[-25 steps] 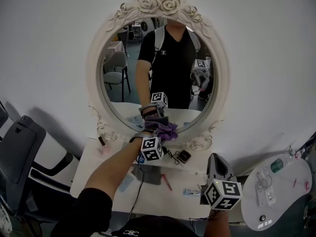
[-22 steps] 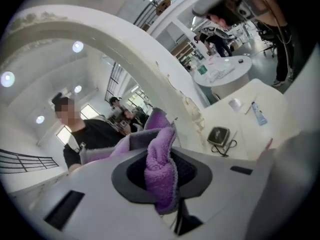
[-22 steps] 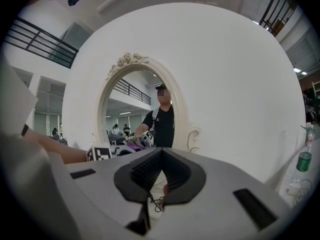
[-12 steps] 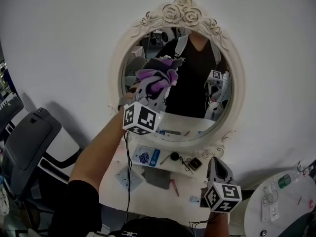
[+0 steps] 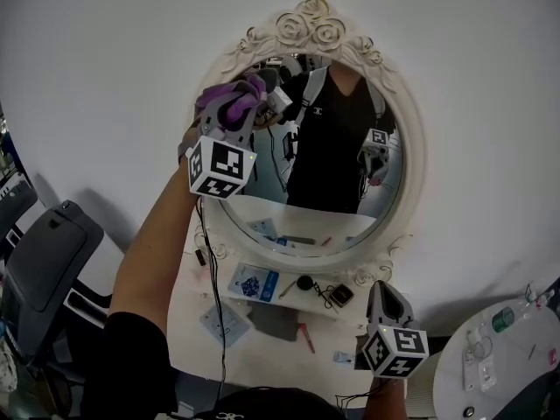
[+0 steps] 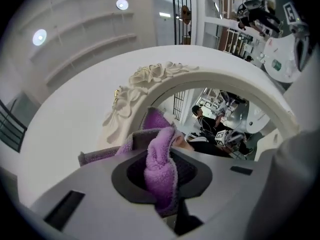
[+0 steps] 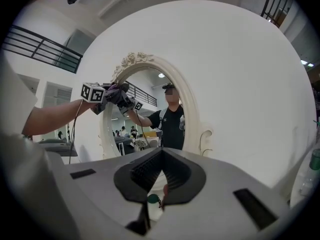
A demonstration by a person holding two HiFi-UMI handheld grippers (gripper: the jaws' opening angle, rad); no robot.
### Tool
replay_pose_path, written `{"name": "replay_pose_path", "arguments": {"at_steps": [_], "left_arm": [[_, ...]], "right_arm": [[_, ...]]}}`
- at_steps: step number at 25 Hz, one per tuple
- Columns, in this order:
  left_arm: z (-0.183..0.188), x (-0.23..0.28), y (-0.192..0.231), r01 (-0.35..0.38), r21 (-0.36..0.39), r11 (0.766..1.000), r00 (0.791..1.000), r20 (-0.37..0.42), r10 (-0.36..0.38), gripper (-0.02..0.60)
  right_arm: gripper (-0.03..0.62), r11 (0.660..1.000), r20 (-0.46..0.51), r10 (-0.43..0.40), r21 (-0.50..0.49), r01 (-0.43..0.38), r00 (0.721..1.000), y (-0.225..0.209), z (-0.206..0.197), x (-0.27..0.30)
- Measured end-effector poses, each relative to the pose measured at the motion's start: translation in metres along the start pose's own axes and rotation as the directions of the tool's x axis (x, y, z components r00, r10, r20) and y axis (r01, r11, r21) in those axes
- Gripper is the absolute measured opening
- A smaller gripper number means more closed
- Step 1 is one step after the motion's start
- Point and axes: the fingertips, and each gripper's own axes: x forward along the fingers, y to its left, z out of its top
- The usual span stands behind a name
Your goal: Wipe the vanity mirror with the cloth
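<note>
Cloth (image 5: 232, 101), purple and fluffy, bunched up high at the upper left of the mirror (image 5: 306, 160), right where the glass meets the carved white frame; it looks pressed to the glass, meeting its own reflection there. Left gripper (image 5: 238, 112) clamped on it: in the left gripper view a fold of cloth (image 6: 161, 174) fills the gap between the jaws and spills out forward toward the frame's rosettes. Arm raised and stretched up to reach. Right gripper (image 5: 385, 289) hangs low over the table (image 5: 262, 339), well apart from the mirror; its jaws are drawn together with nothing between them (image 7: 161, 171). Step in hand, as I judge it: the wipe itself, working the top left of the glass, much of the oval likely still to do. Next move calls for firm contact carried across and down the glass, keeping the wad off the raised frame and the grip tight so the cloth doesn't slip. Writing: none legible. Black-and-white square markers on both gripper cubes; a small white emblem on the reflected black shirt, too small to read; a blue packet (image 5: 254, 283) on the table, print unreadable
</note>
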Motion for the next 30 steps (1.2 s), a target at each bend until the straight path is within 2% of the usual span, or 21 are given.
{"name": "replay_pose_path", "arguments": {"at_steps": [4,14,19,21,22,23,25,27,30], "left_arm": [[-0.010,-0.007,-0.025,0.057,-0.084,0.995,0.997,0.053,-0.053,0.063],[-0.049,-0.036,-0.112,0.185,-0.014,0.983,0.977,0.111,-0.182,0.063],[-0.072,-0.052,-0.163,0.242,0.001,0.970,0.967,0.087,-0.241,0.063],[-0.085,-0.060,-0.198,0.308,0.008,0.951,0.950,0.059,-0.308,0.063],[-0.093,-0.066,-0.220,0.363,-0.006,0.932,0.931,0.035,-0.363,0.063],[-0.103,-0.072,-0.244,0.431,-0.024,0.902,0.902,0.004,-0.431,0.063],[-0.125,-0.089,-0.294,0.563,-0.023,0.826,0.824,-0.068,-0.563,0.063],[-0.146,-0.103,-0.333,0.647,0.009,0.763,0.757,-0.125,-0.641,0.063],[-0.170,-0.117,-0.371,0.728,-0.039,0.684,0.669,-0.177,-0.722,0.063]], "right_arm": [[0.003,1.000,0.002,-0.009,-0.014,0.009,1.000,-0.003,0.006,0.004],[0.003,0.998,-0.055,0.014,-0.056,-0.017,0.998,0.019,-0.006,0.021],[0.003,0.998,-0.061,0.033,-0.054,-0.037,0.998,0.030,-0.010,0.024],[0.003,0.998,-0.065,0.037,-0.052,-0.040,0.997,0.033,-0.013,0.025],[0.003,0.998,-0.068,0.039,-0.052,-0.042,0.997,0.035,-0.014,0.025],[0.003,0.998,-0.071,0.041,-0.051,-0.044,0.997,0.038,-0.016,0.025],[0.003,0.998,-0.077,0.042,-0.051,-0.046,0.996,0.041,-0.018,0.025],[0.003,0.998,-0.077,0.037,-0.050,-0.041,0.996,0.042,-0.018,0.022],[0.003,0.998,-0.070,0.024,-0.052,-0.028,0.997,0.039,-0.016,0.016]]}}
